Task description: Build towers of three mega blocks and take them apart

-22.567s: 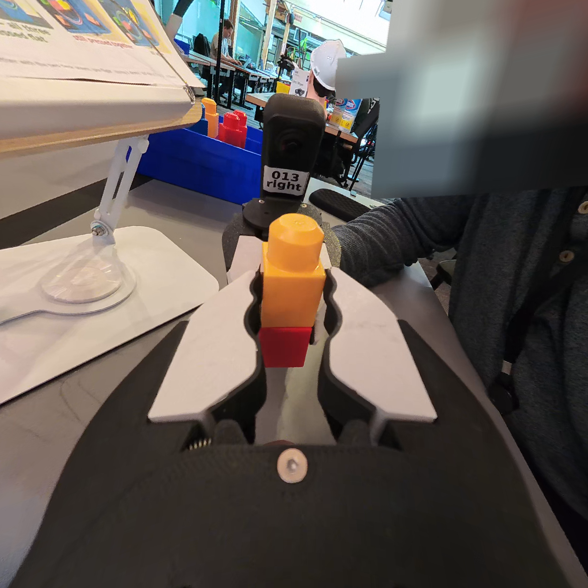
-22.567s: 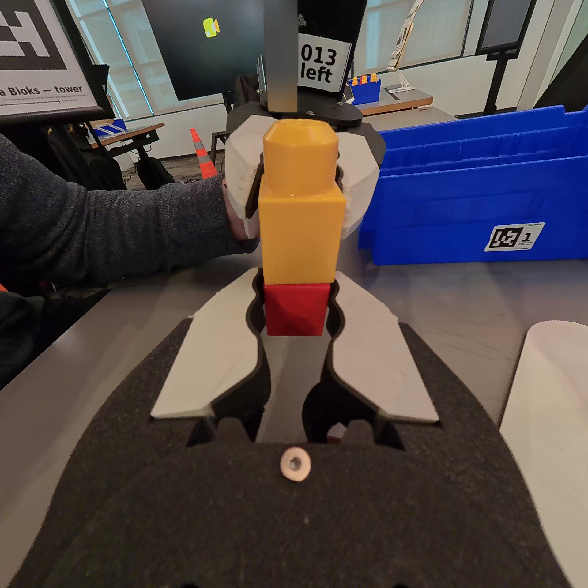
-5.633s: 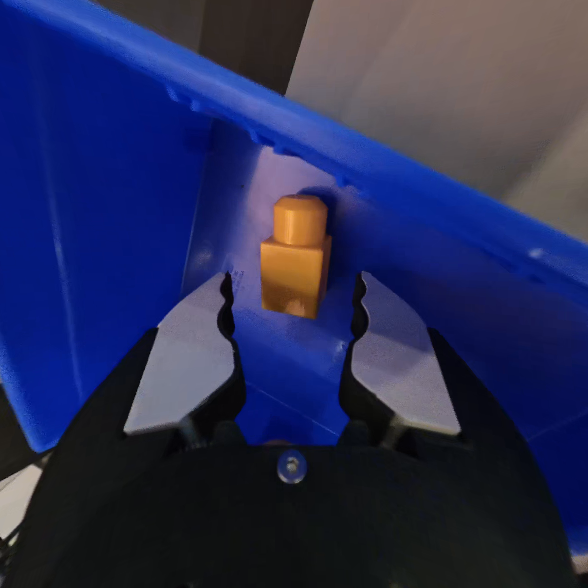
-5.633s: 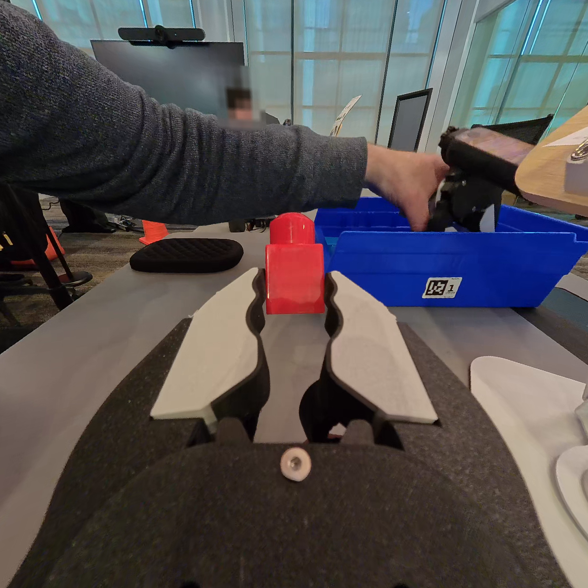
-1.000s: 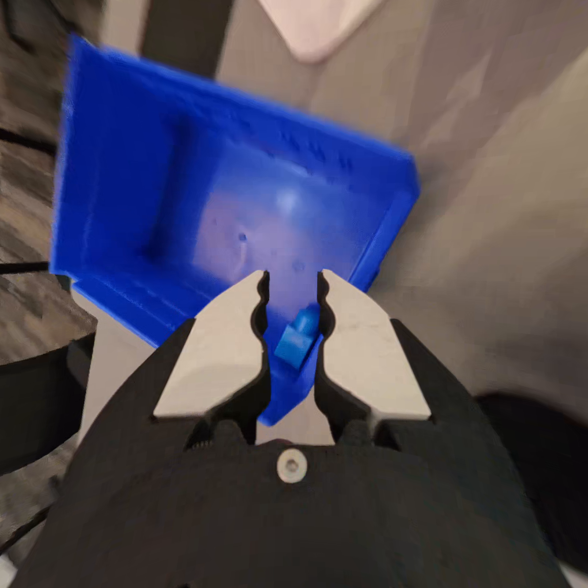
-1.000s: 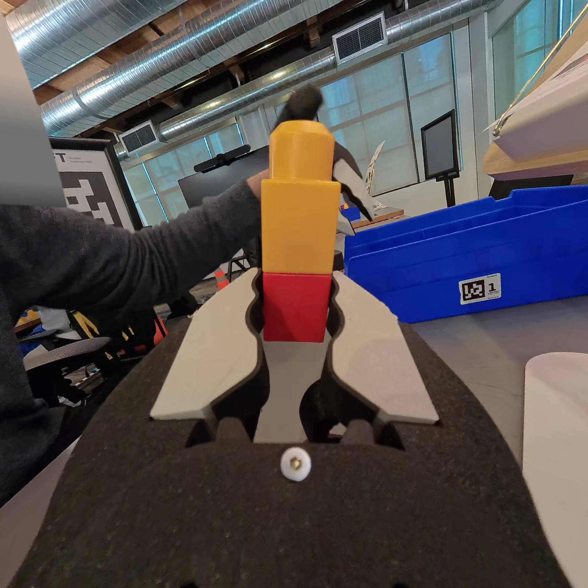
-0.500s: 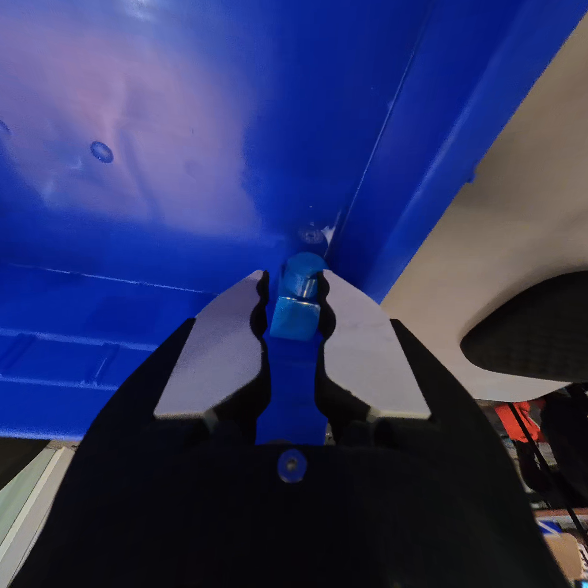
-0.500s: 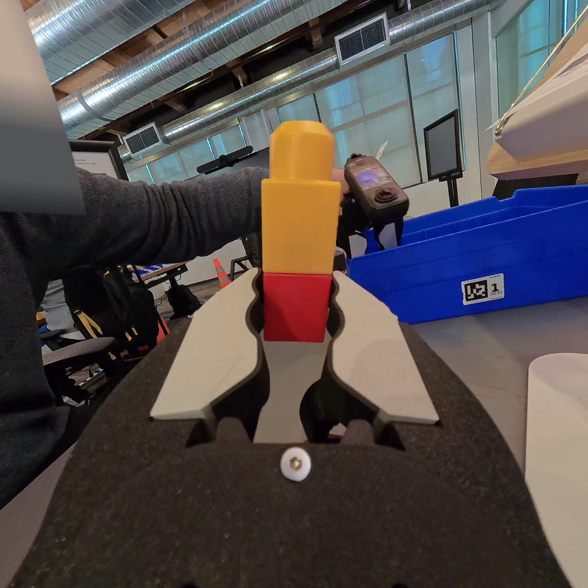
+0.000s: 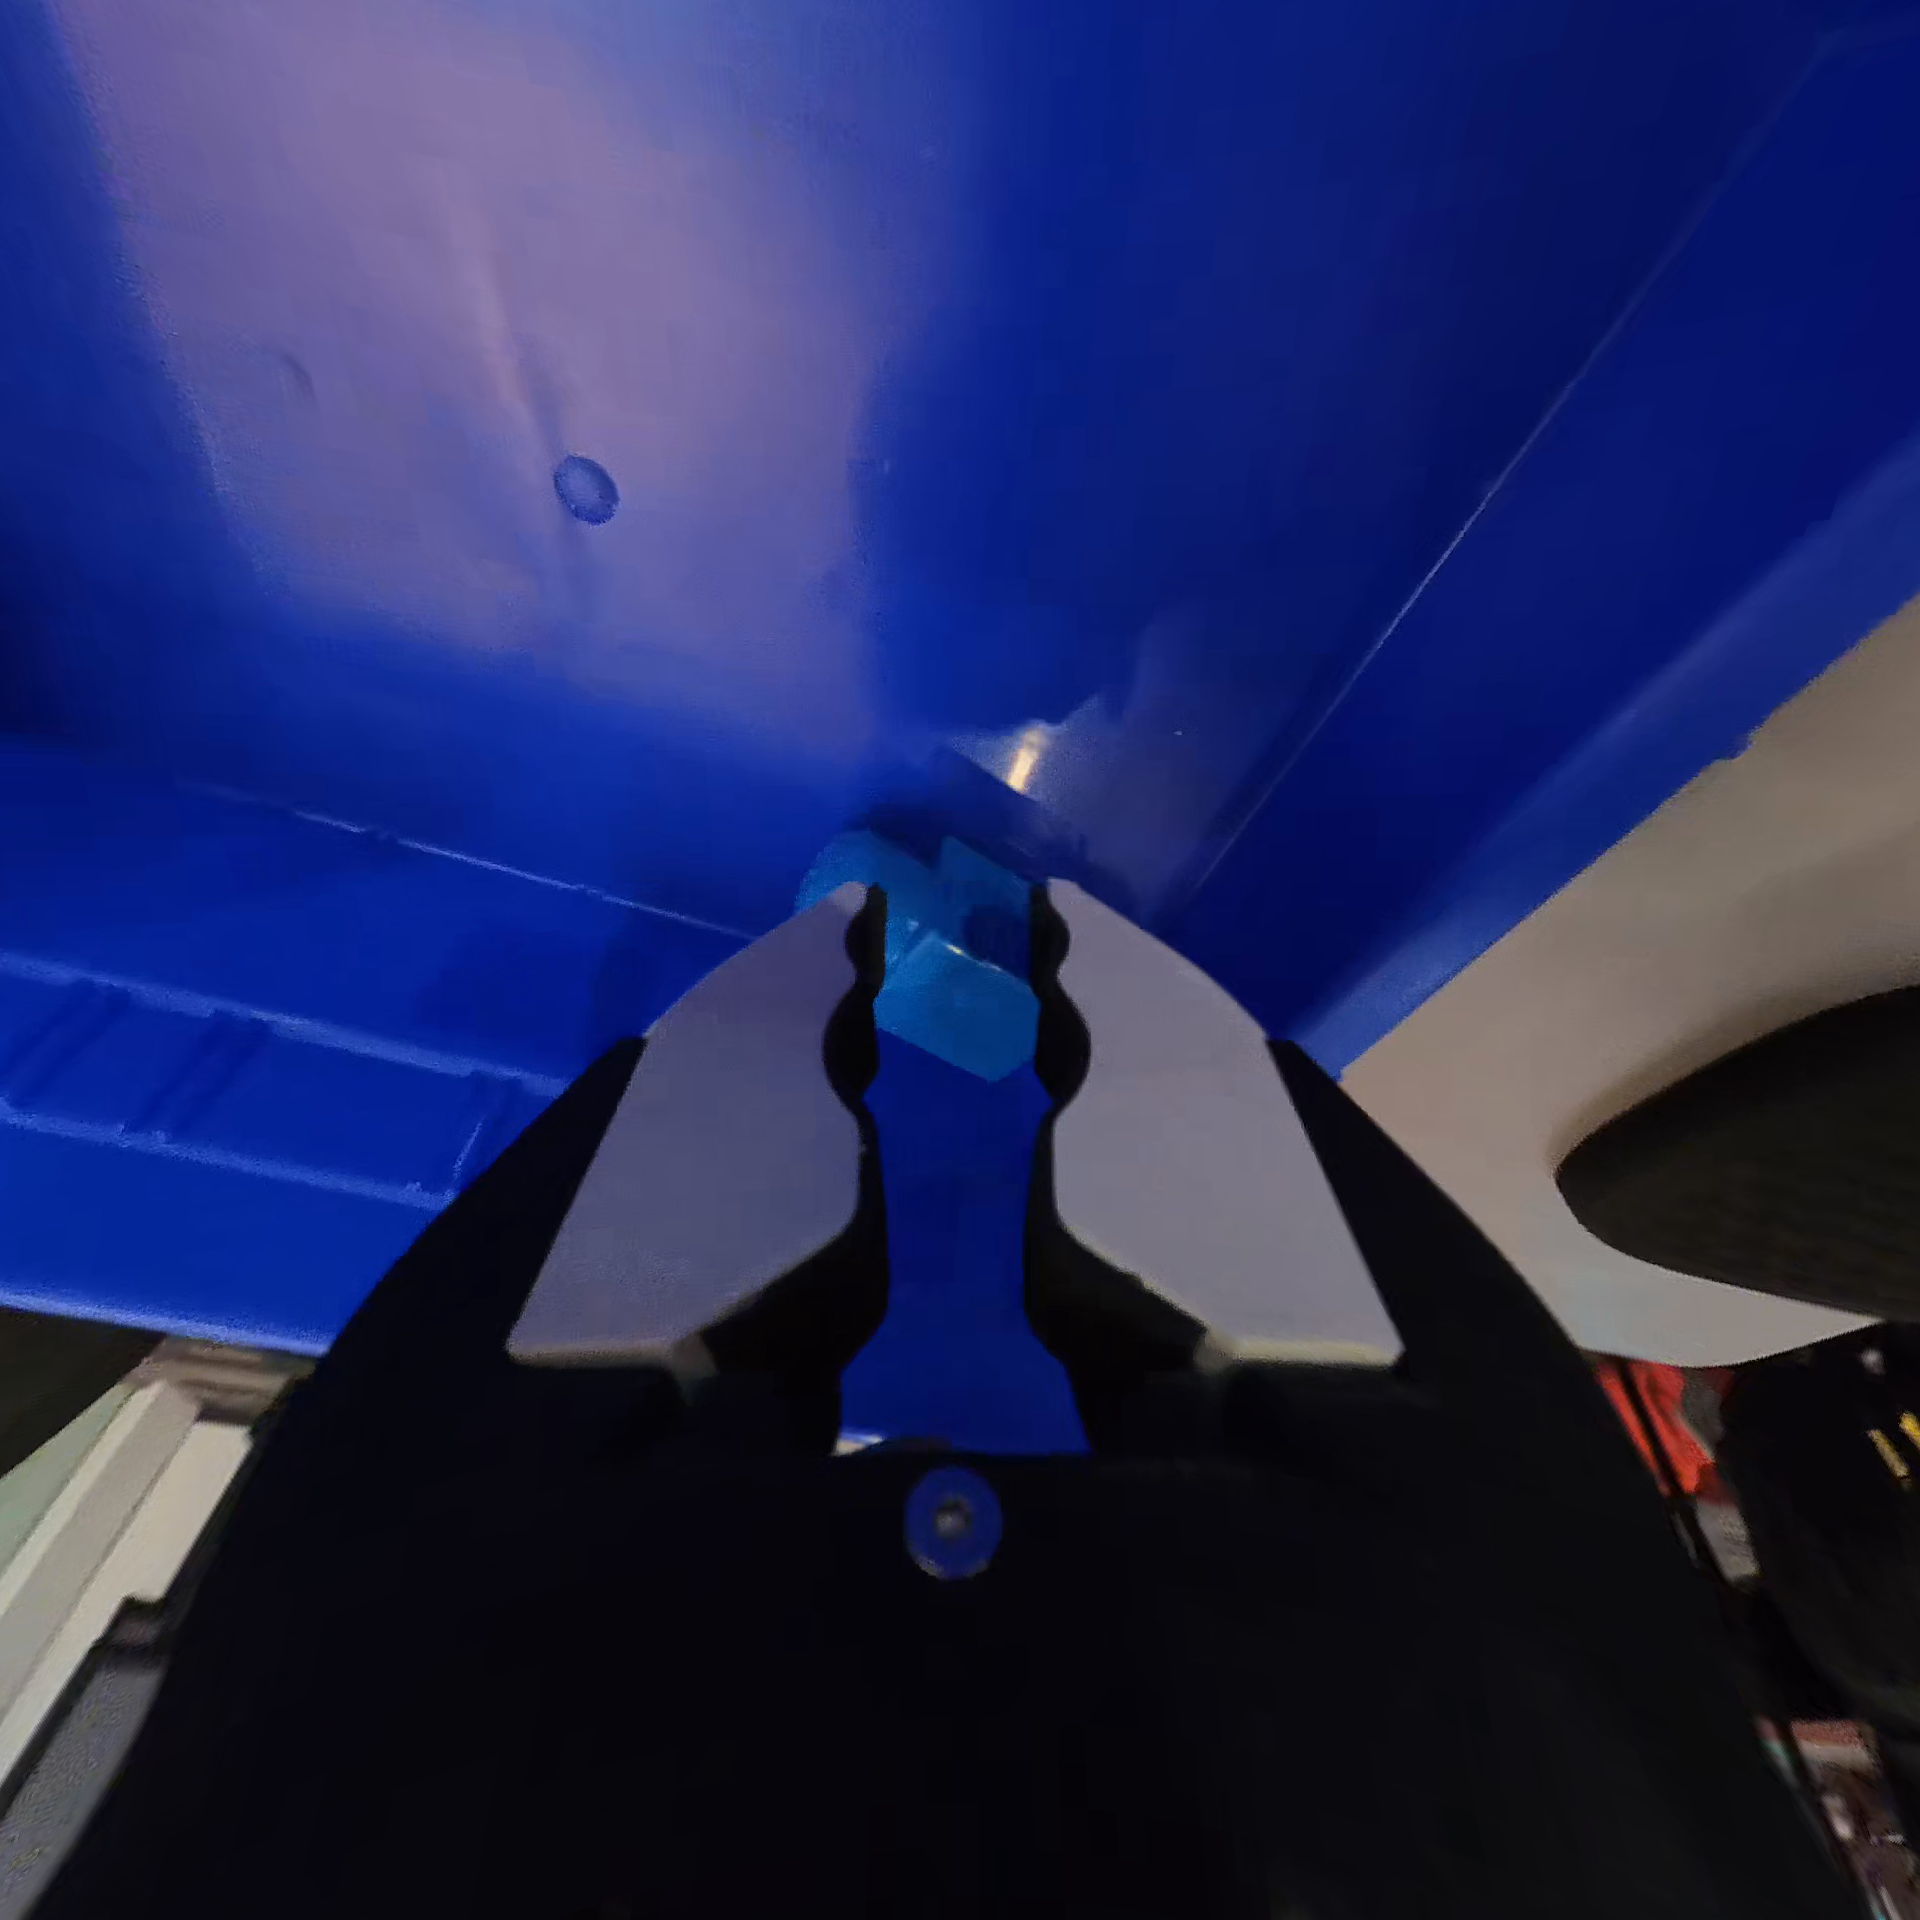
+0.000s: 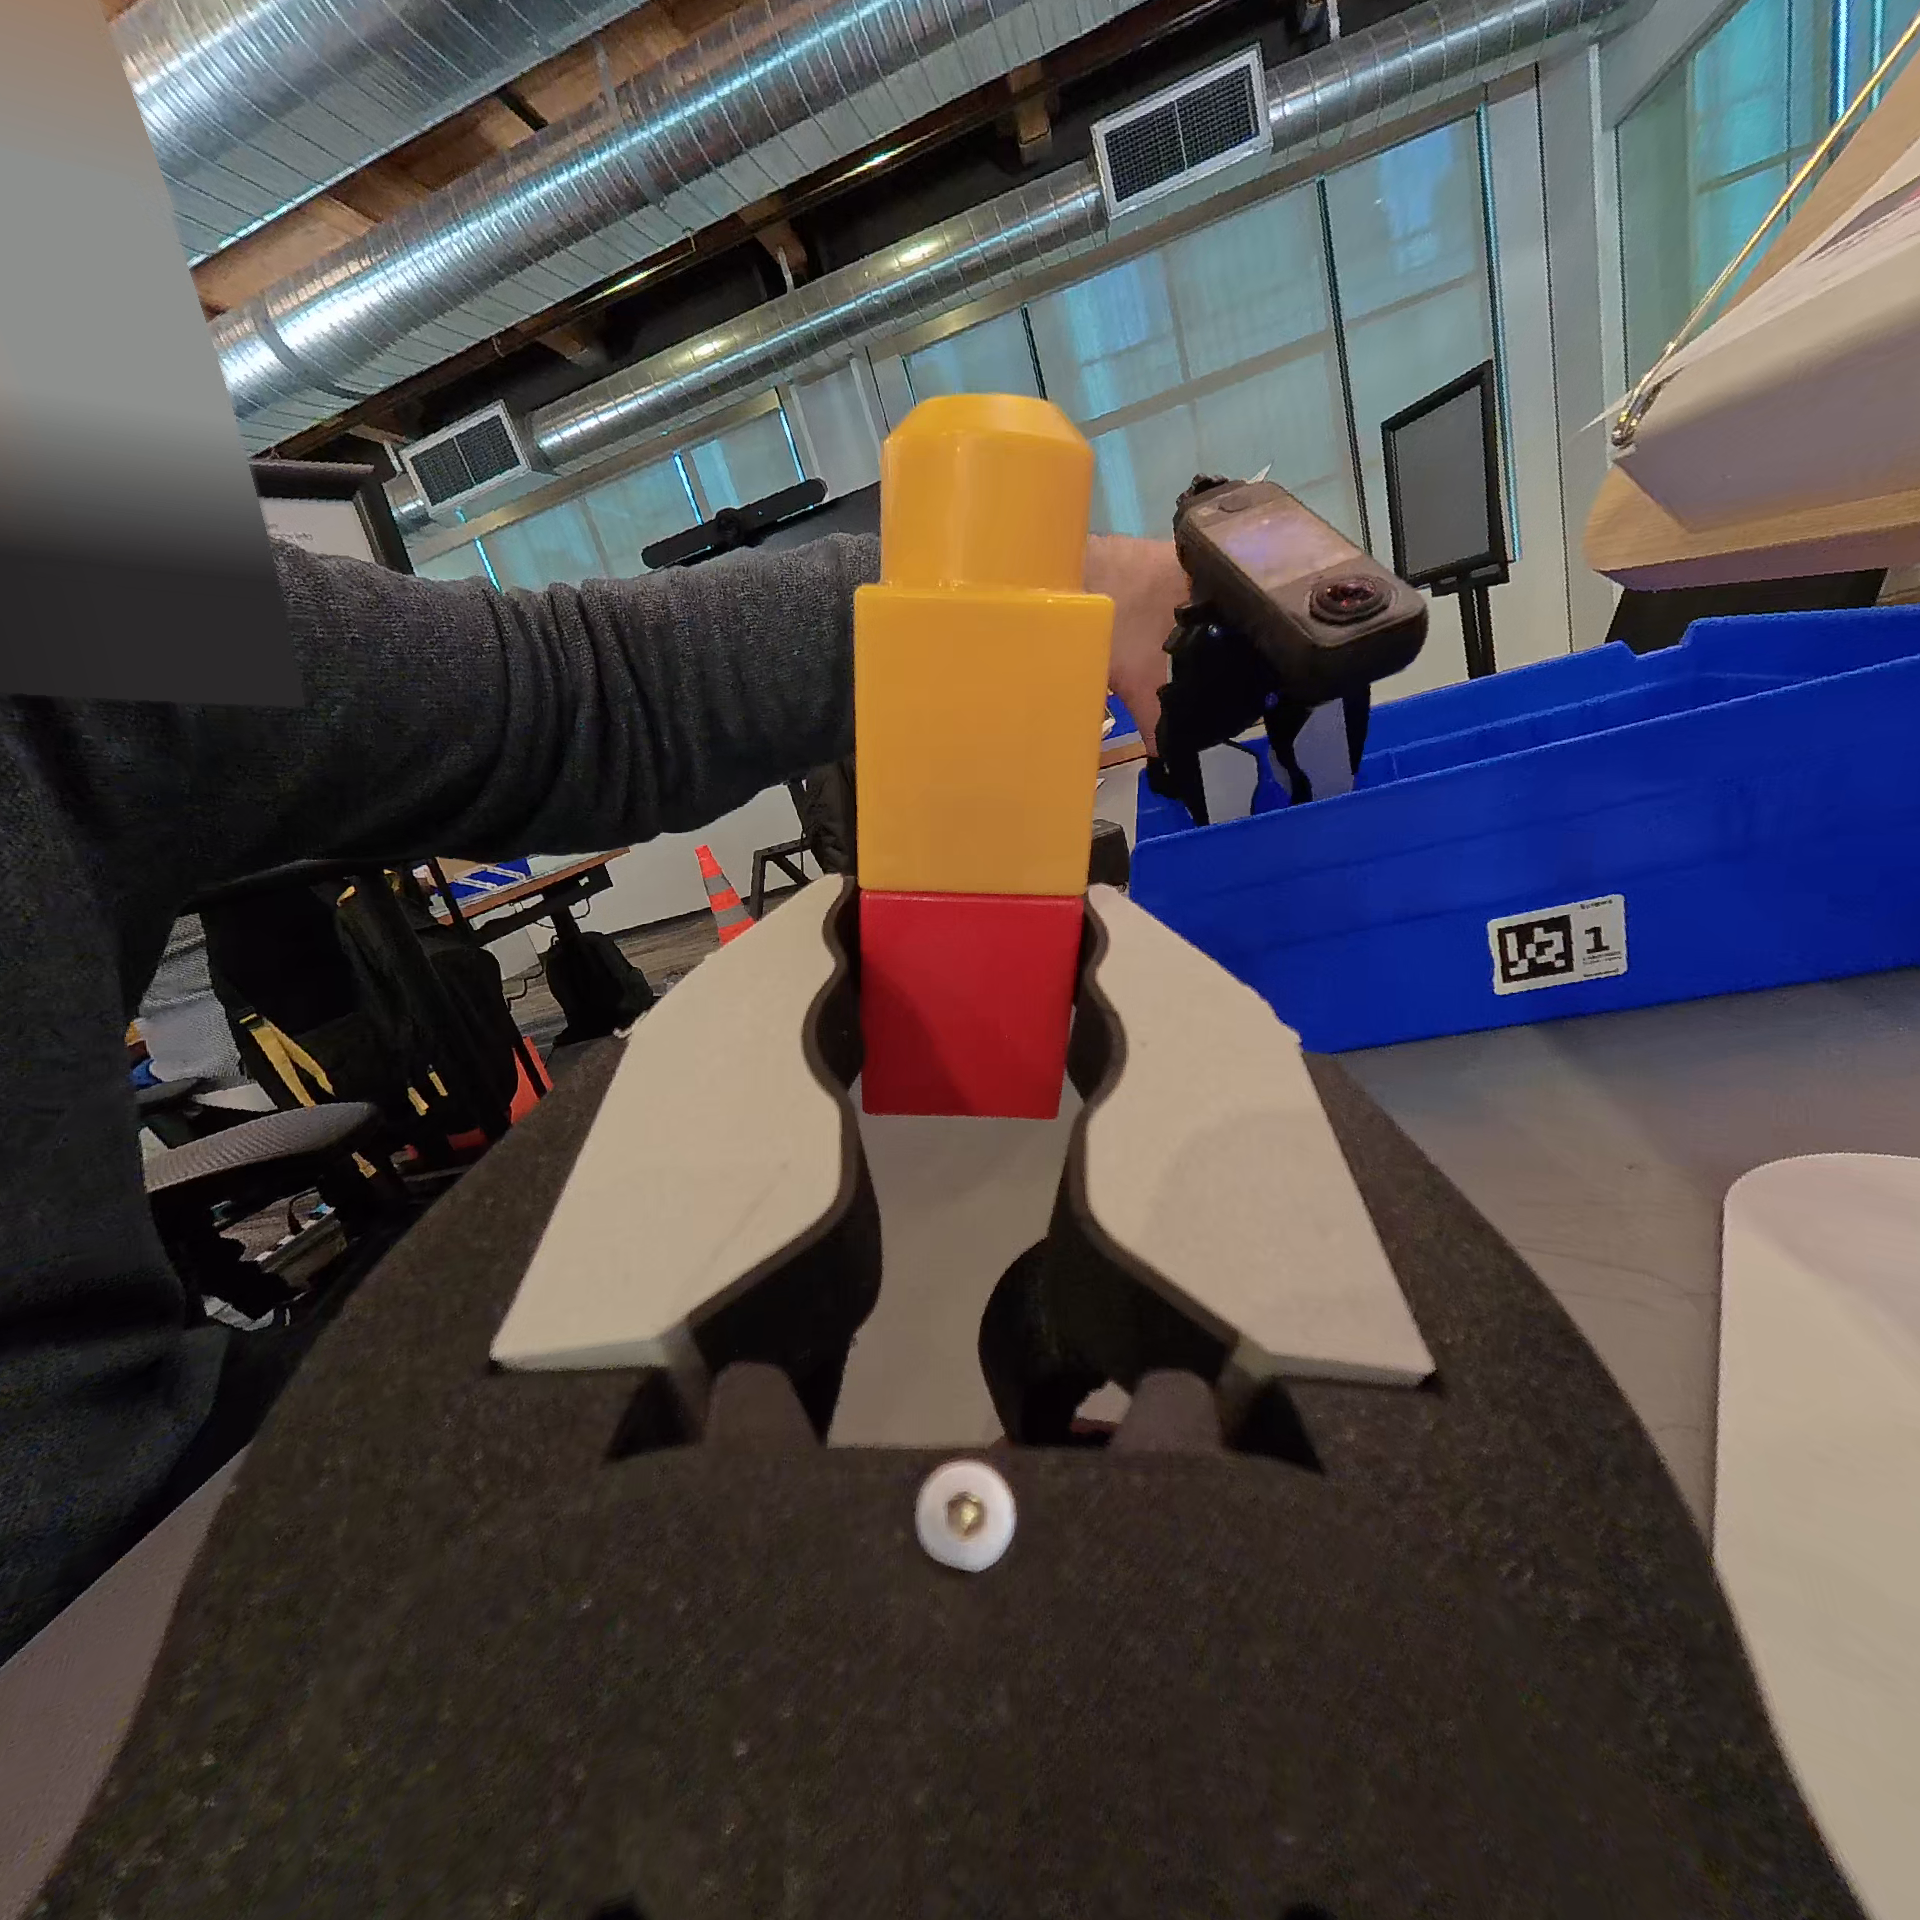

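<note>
My left gripper [image 9: 954, 904] reaches into the corner of the blue bin [image 9: 520, 416]. Its fingertips are closed on a small light-blue block [image 9: 956, 997], which sits tilted between them at the bin floor. My right gripper [image 10: 966, 904] is shut on a red block [image 10: 961, 1003] that carries an orange block [image 10: 977, 727] stacked upright on top. It holds this stack above the grey table. In the right wrist view the left gripper [image 10: 1273, 748] shows farther off, dipped into the blue bin [image 10: 1455, 862].
A black padded rest [image 9: 1766, 1143] lies on the table beside the bin. A white mat [image 10: 1818, 1455] lies at the right. A tilted clipboard stand [image 10: 1766, 416] overhangs the top right. The person's grey sleeve [image 10: 520, 707] crosses behind the stack. My right fingertips sit around 30 centimetres from my left ones.
My left gripper has pushed deeper into the bin corner and closed on the blue block, which has tipped over sideways. The right gripper still holds the red-and-orange stack in the same place.
</note>
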`<state>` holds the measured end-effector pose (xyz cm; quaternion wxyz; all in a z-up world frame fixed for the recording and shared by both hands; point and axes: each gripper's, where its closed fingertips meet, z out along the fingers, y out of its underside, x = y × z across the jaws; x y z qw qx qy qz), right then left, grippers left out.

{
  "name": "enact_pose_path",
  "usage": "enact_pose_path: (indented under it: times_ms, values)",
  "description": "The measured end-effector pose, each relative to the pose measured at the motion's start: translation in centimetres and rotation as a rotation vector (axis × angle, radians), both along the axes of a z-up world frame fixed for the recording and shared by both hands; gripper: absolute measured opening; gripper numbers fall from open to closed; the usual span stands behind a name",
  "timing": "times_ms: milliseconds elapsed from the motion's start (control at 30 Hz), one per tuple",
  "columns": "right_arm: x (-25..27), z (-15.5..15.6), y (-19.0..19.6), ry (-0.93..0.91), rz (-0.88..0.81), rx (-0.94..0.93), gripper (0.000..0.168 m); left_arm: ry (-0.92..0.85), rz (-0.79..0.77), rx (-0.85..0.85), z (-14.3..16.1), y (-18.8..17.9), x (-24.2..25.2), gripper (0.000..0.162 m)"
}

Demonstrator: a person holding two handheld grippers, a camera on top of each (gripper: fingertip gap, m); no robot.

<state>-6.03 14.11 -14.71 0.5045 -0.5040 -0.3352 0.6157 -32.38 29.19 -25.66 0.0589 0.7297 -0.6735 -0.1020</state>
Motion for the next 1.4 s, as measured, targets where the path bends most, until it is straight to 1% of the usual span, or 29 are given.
enact_pose_path:
  times_ms: [67, 133, 200, 267, 300, 367, 467, 667, 767, 800, 833, 1000, 1067, 1167, 1267, 1400]
  values:
    - [0.0, 0.0, 0.0, -0.002, 0.001, 0.002, 0.036, -0.003, 0.018, -0.009, -0.2, -0.2, -0.5, 0.035]
    - [-0.1, 0.0, -0.1, -0.003, 0.001, 0.003, 0.036, 0.028, 0.062, -0.002, -0.6, -0.1, -1.2, 0.049]
    - [0.0, 0.0, -0.1, -0.002, 0.002, 0.003, 0.036, 0.019, 0.109, 0.017, -0.5, 0.3, -1.3, 0.052]
    - [-0.1, 0.0, -0.1, -0.003, 0.001, 0.004, 0.036, 0.035, 0.176, 0.054, -0.2, 1.0, -1.7, 0.068]
    - [0.0, 0.0, -0.1, -0.003, 0.001, 0.004, 0.036, 0.043, 0.223, 0.073, 0.0, 1.3, -2.0, 0.071]
    - [0.0, 0.0, -0.1, -0.002, 0.001, 0.003, 0.036, 0.046, 0.307, 0.069, 0.1, 1.2, -2.2, 0.073]
    - [0.0, 0.0, -0.1, -0.002, 0.001, 0.003, 0.036, 0.051, 0.412, 0.075, 0.2, 0.9, -2.3, 0.072]
    - [-0.1, 0.0, -0.1, -0.007, 0.001, 0.008, 0.036, 0.107, 0.54, 0.009, -1.7, -0.4, -2.9, 0.066]
    - [-0.1, -0.1, -0.2, -0.008, 0.002, 0.009, 0.036, 0.17, 0.53, 0.03, -2.4, -0.3, -3.5, 0.06]
    - [-0.1, -0.1, -0.2, -0.008, 0.002, 0.008, 0.036, 0.172, 0.525, 0.037, -2.5, -0.2, -3.5, 0.052]
    - [-0.1, -0.1, -0.2, -0.008, 0.002, 0.008, 0.036, 0.162, 0.526, 0.036, -2.5, -0.2, -3.4, 0.049]
    - [-0.1, -0.1, -0.2, -0.01, 0.003, 0.008, 0.036, 0.064, 0.507, 0.116, -1.9, 0.8, -2.5, 0.047]
    - [-0.2, -0.1, -0.2, -0.013, 0.003, 0.011, 0.036, -0.042, 0.529, 0.152, -0.9, 1.2, -1.5, 0.047]
    - [-0.3, -0.2, -0.2, -0.021, 0.003, 0.012, 0.036, -0.242, 0.557, 0.249, 2.0, 1.6, 0.4, 0.046]
    - [-0.4, -0.3, -0.1, -0.031, 0.003, 0.004, 0.036, -0.529, 0.559, 0.319, 6.3, 0.9, 4.1, 0.046]
    - [-0.6, -0.4, -0.2, -0.044, 0.004, 0.005, 0.036, -0.956, 0.469, 0.375, 13.6, -2.2, 10.9, 0.045]
